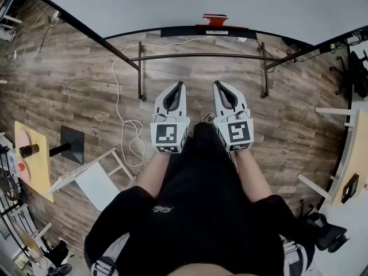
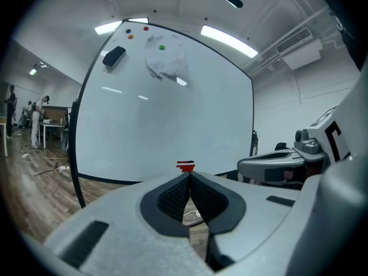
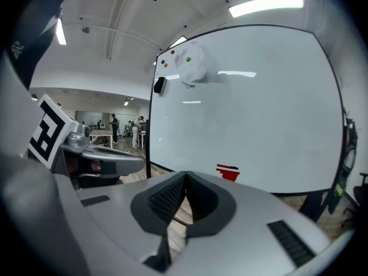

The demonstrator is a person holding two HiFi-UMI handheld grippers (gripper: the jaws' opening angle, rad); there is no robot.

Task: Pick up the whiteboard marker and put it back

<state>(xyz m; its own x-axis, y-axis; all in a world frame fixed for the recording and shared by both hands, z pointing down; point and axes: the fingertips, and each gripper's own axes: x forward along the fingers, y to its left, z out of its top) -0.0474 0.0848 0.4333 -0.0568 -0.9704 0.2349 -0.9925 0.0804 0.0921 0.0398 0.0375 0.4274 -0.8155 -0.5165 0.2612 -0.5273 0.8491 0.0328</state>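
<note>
A small stack of red and black markers (image 1: 215, 20) rests on the ledge at the whiteboard's (image 1: 172, 4) lower edge, straight ahead of me. The same markers (image 2: 185, 165) show just above the left jaws, and the markers (image 3: 228, 172) sit slightly right of the right jaws. My left gripper (image 1: 180, 85) and right gripper (image 1: 218, 85) are held side by side in front of my body, pointing at the board. Both are shut with nothing between the pads. Each stays well short of the markers.
The whiteboard stand's dark metal bars (image 1: 201, 56) cross the wooden floor below the board. A white cable (image 1: 122, 119) trails at the left. A yellow-topped table (image 1: 34, 163), a black base plate (image 1: 72, 144) and a white frame (image 1: 92, 177) stand left. An eraser (image 2: 114, 56) clings high on the board.
</note>
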